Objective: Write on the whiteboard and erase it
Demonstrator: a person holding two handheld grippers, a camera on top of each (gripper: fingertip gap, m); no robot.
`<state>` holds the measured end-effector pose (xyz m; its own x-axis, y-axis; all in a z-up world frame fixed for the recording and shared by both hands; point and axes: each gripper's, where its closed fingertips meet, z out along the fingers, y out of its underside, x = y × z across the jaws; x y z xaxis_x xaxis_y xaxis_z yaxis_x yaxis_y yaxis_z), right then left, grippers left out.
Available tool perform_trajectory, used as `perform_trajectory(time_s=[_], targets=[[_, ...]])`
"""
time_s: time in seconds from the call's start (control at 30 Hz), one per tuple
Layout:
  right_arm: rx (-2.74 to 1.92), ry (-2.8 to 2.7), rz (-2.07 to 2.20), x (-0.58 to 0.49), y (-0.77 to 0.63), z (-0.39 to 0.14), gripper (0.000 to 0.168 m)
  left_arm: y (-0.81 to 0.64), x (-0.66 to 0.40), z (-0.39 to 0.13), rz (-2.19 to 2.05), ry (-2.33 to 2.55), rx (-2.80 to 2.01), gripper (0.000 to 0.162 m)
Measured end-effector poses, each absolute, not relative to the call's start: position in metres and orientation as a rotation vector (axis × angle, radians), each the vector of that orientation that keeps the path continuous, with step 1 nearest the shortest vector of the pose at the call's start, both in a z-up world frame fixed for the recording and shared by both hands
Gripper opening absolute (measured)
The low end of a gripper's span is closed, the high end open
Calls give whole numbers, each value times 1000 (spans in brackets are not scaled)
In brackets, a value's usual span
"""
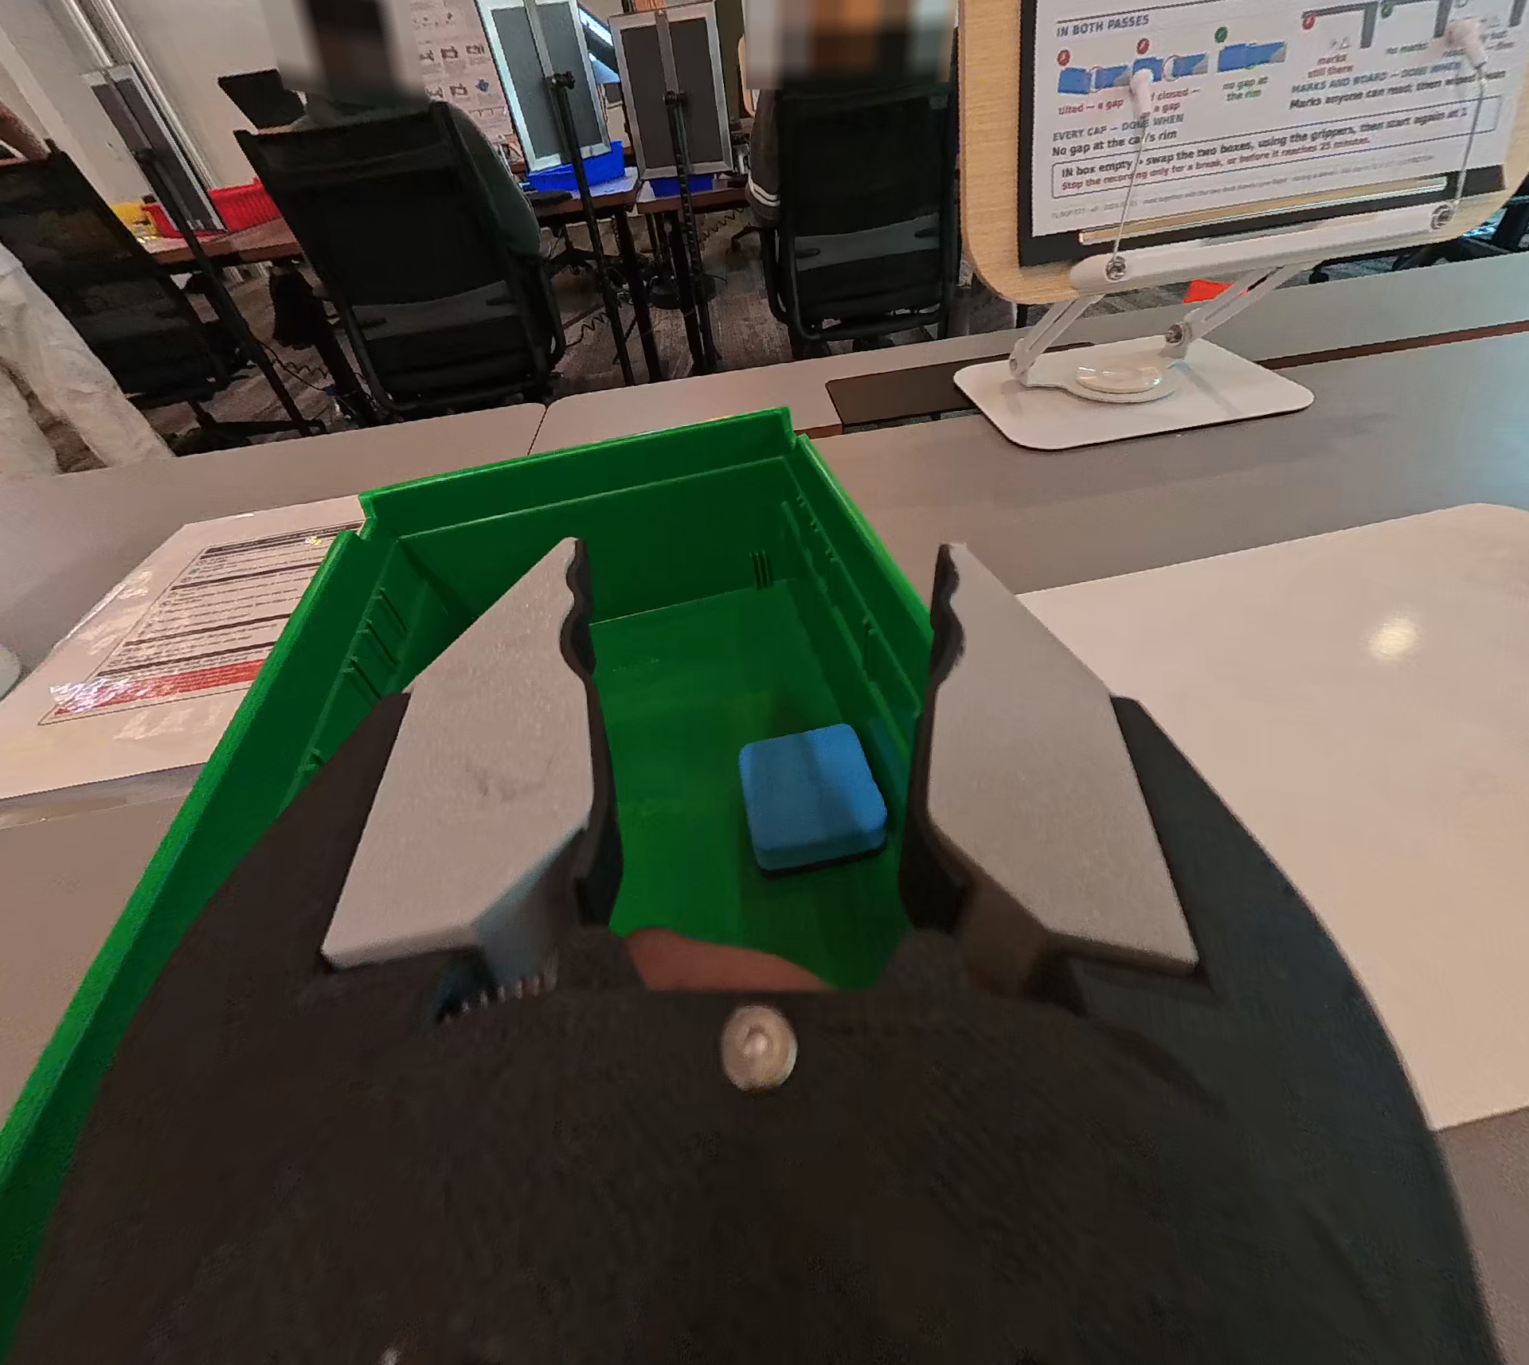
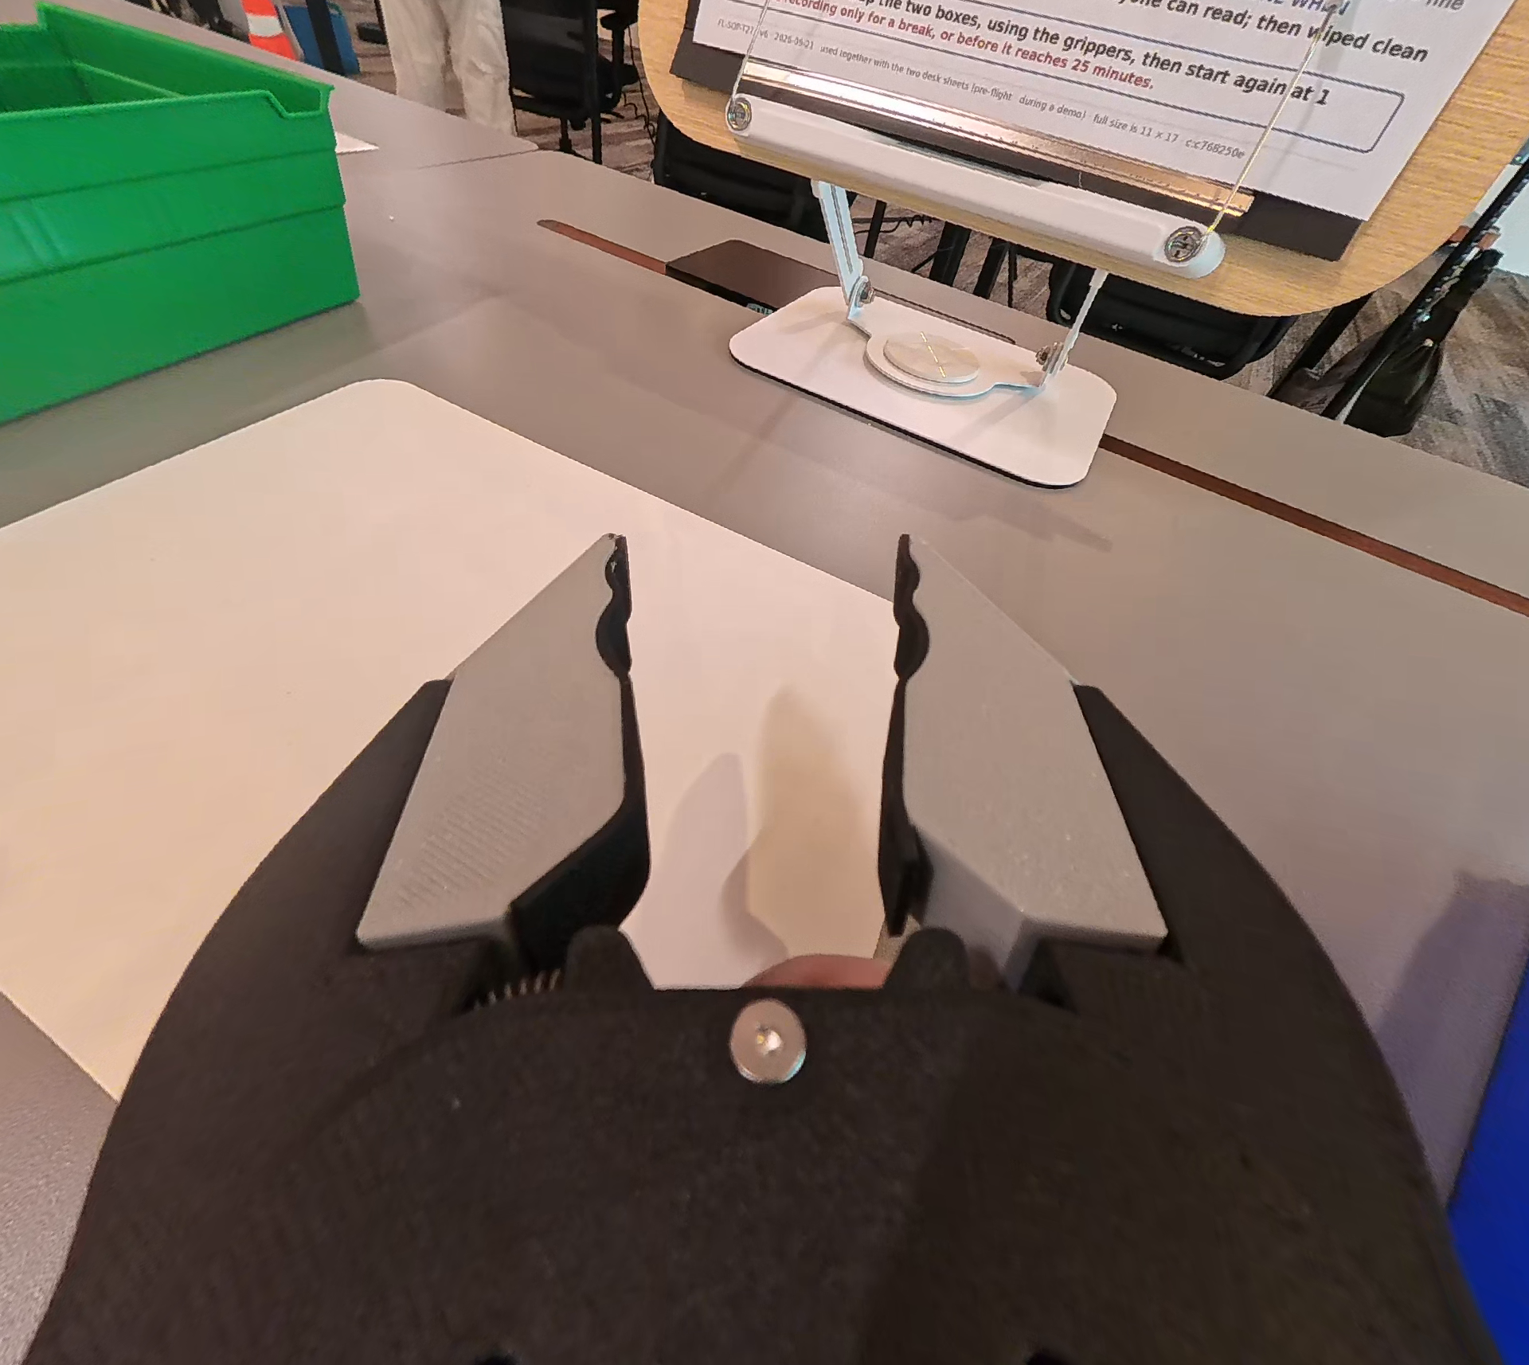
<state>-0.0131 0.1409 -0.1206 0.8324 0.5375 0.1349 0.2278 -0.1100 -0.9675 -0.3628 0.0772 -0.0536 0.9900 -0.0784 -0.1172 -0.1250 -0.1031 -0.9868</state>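
1. Grey desk (image 2: 1241, 581): laminate top, spanned both views, bore every item below.
2. White whiteboard (image 2: 331, 581): lay flat on desk, just right of bin; surface showed no marks; seen also in left wrist view (image 1: 1324, 746).
3. Green plastic bin (image 1: 513, 523): open-topped, stood on desk left of whiteboard; seen from the side in right wrist view (image 2: 165, 233).
4. Wood-backed document stand (image 2: 927, 407): white base and hinged arms, stood beyond whiteboard at far desk edge; carried printed instruction sheet (image 1: 1241, 84) under wire clips.
5. Laminated printed sheet (image 1: 190, 622): lay flat on desk, touching bin's left side.
6. Left gripper (image 1: 761, 572): black body, grey fingers; hovered over bin interior, jaws spread wide, nothing between them.
7. Right gripper (image 2: 761, 547): same build; hovered above whiteboard, jaws parted, nothing held.
8. Blue eraser (image 1: 811, 796): square block with dark underside, rested on bin floor near right wall, framed between left gripper's fingers but untouched.
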Motion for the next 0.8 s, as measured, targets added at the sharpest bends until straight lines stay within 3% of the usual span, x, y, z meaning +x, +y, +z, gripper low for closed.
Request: perform_trajectory(time_s=[0.8], targets=[[-1666, -593, 316, -14, 138, -116, 59, 75, -359, -64, 11, 193, -1727, 79]])
